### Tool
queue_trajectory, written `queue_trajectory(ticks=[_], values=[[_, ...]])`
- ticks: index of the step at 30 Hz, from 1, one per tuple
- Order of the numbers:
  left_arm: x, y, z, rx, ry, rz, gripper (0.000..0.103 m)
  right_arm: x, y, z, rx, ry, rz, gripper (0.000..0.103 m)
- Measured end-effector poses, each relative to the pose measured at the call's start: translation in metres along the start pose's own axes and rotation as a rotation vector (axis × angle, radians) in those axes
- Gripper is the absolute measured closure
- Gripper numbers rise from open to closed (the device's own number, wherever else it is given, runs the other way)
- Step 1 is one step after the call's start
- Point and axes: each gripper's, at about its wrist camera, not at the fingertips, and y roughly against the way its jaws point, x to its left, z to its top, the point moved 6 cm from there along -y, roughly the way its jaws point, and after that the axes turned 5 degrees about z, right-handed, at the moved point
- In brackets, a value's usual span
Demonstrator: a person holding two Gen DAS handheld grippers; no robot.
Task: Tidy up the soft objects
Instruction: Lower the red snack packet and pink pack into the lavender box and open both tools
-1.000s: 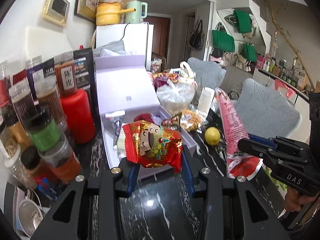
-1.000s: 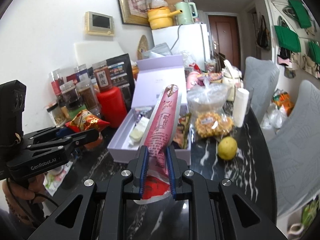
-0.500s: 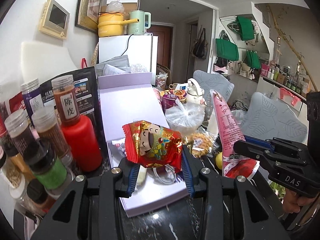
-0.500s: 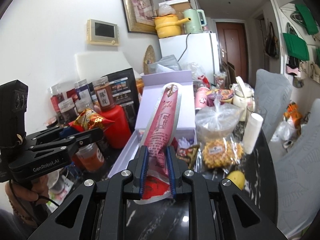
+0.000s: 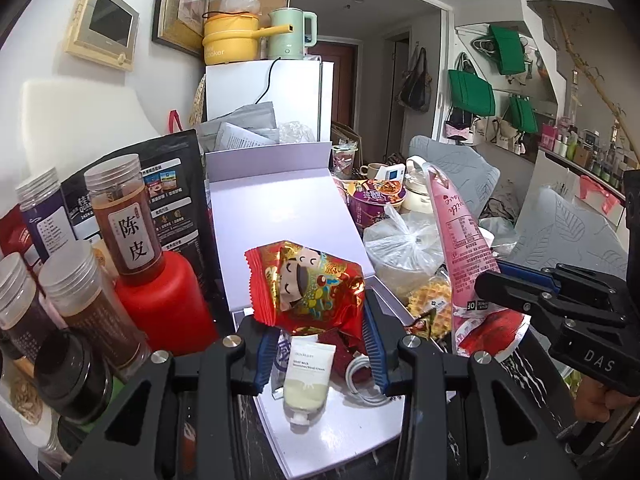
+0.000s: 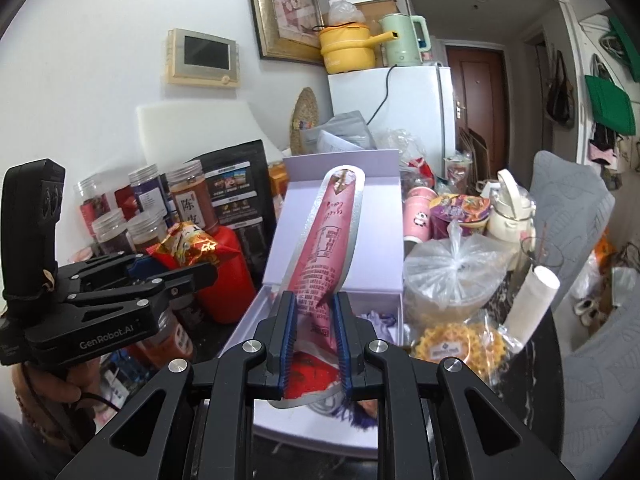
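Both grippers are up over the open lavender gift box [image 5: 276,216], each with a packet in its grip. The left gripper [image 5: 320,344] has its blue-padded jaws closed in on a puffy red snack packet [image 5: 308,284] printed with a cartoon figure — the pads press its lower edges from either side, and the packet stands up above the fingers, over the near end of the box. Under it, on the box floor, lie a small white cream tube [image 5: 306,380] and a coiled white cable [image 5: 360,376].

Over on the right, the right gripper [image 6: 315,340] has its jaws pinched almost together on the lower part of a long pink snack pouch [image 6: 328,240] with silver edges. The pouch rises away from the fingers, its top showing against the box's raised lid [image 6: 344,168], its red bottom end hanging behind the pads.

Seen from the right wrist, the left gripper [image 6: 176,272] is off to the left, the red packet [image 6: 184,244] at its tip, just in front of a red bottle [image 6: 224,276] and a row of clear jars [image 6: 120,228]. To the right of the box sit a knotted plastic bag [image 6: 452,272] and a packet of yellow waffle cookies [image 6: 456,348] on the dark marble table [image 6: 528,380].
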Motion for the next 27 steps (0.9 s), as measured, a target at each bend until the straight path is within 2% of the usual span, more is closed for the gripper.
queue_trajectory(ticks=[8,27], values=[[0.004,-0.037,0.004,0.040,0.001,0.007,0.065,-0.017,-0.036,0.008,0.025,-0.013,0.004,0.085],[0.002,-0.114,-0.027,0.203,0.007,0.008,0.065,-0.038,-0.102,-0.009,0.138,-0.045,0.018,0.085]])
